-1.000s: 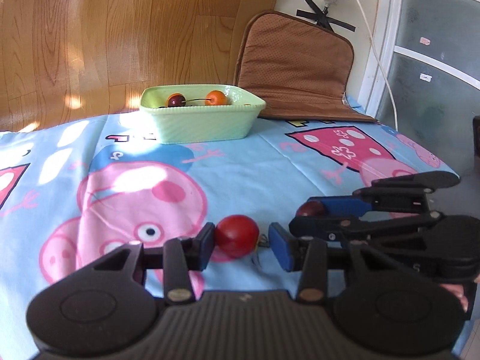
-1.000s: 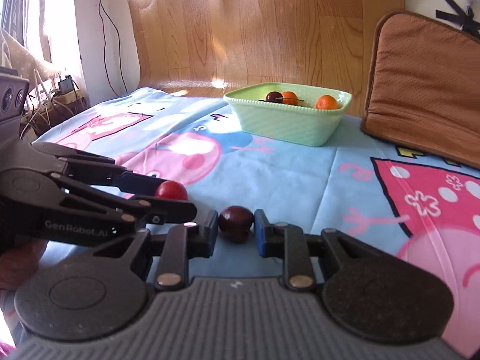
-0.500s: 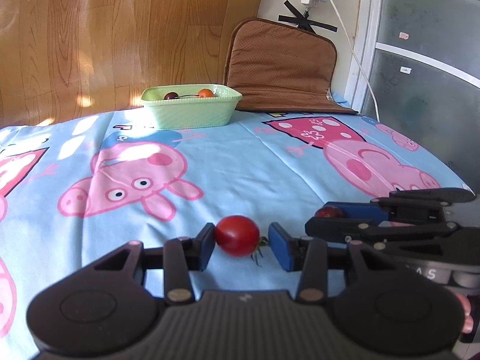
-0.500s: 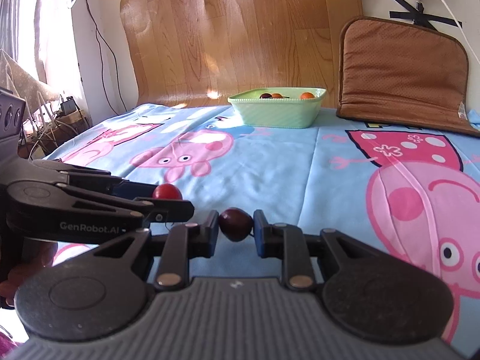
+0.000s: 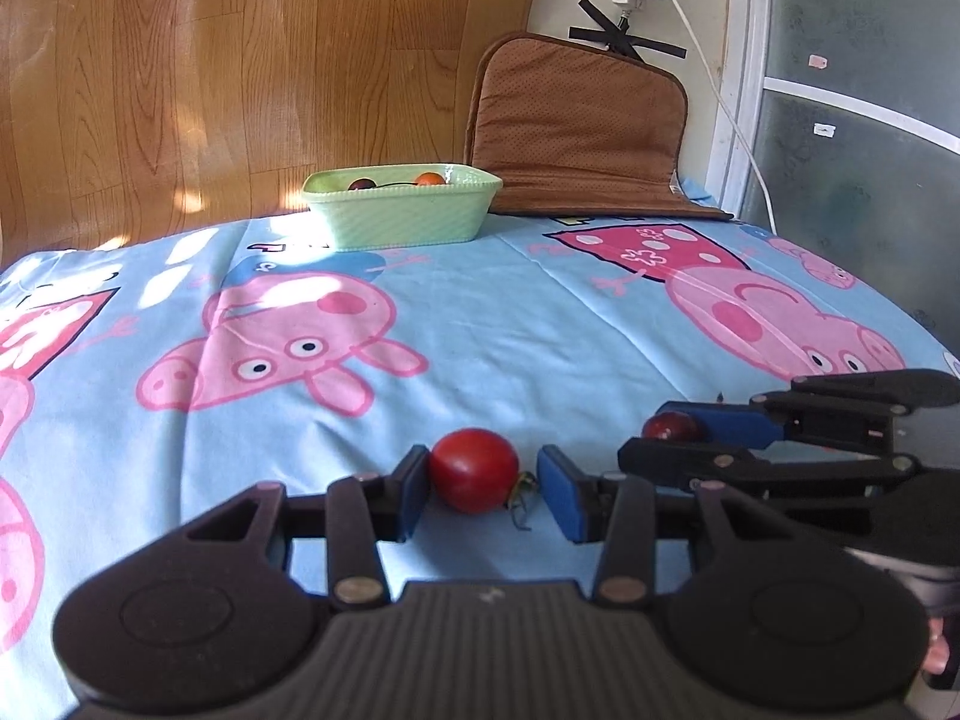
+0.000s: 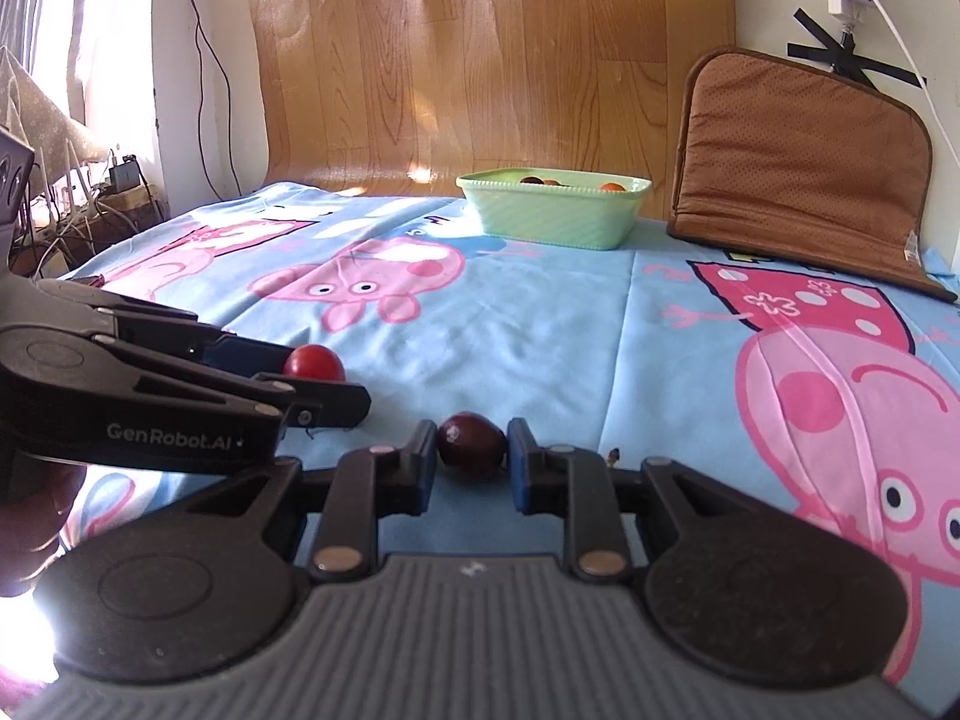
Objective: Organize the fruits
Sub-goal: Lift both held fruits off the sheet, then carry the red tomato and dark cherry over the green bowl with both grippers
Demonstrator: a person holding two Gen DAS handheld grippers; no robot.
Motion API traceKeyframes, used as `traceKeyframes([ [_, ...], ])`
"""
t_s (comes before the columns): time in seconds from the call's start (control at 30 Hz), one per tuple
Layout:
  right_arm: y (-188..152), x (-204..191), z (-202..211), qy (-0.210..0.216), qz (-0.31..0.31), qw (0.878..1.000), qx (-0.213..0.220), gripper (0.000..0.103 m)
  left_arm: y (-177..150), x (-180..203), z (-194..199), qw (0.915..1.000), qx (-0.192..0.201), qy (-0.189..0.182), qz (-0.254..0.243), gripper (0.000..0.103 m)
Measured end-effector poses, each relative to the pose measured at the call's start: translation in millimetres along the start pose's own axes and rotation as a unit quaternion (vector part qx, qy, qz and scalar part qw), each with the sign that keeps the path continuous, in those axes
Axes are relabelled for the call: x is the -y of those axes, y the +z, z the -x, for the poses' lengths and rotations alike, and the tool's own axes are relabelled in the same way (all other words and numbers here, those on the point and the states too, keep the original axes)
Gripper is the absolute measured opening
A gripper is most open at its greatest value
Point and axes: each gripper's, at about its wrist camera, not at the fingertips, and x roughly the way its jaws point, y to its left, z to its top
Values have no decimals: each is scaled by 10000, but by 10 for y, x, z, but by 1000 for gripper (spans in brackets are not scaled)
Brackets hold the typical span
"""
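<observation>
A red cherry tomato (image 5: pixel 474 469) lies on the blue cartoon cloth between the fingers of my left gripper (image 5: pixel 483 492); it touches the left pad, with a gap at the right pad. A dark red fruit (image 6: pixel 471 449) lies between the fingers of my right gripper (image 6: pixel 471 468), with small gaps on both sides. Each gripper shows in the other's view: the right gripper (image 5: pixel 672 441) and the left gripper (image 6: pixel 312 381). A green basket (image 5: pixel 402 213) at the far edge holds several small fruits.
A brown cushion (image 5: pixel 576 132) leans on the wall behind and right of the basket. A white cable (image 5: pixel 714 78) hangs down the wall. The cloth's right edge (image 5: pixel 924 324) drops off near a glass door. Cables and clutter (image 6: pixel 90 204) lie far left.
Both grippers have drawn back from the basket and come down to the near cloth. The jaws have opened slightly, so both fruits now rest on the cloth.
</observation>
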Motion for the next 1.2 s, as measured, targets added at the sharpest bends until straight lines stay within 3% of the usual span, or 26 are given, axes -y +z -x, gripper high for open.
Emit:
traceKeyframes([
  [0.13,-11,-12,6,-33,34,10000,17,29,7,0,13,10000,-1,7,20,46],
  [0.27,-29,-24,30,-114,73,9999,47,41,6,18,54,9999,78,130,-59,49],
  [0.57,-84,-67,102,-239,183,9994,140,41,-6,38,34,9998,52,169,-97,48],
  [0.67,-102,-80,112,-255,237,9993,154,40,-26,57,30,9997,42,190,-142,44],
  [0.77,-118,-102,122,-203,271,9992,193,27,-54,76,33,9995,63,234,-201,39],
  [1.0,-107,-132,104,-257,308,9989,254,27,-13,105,65,9995,107,182,-238,38],
  [1.2,21,-92,79,-250,268,9987,348,27,242,71,105,9986,318,249,-346,38],
])
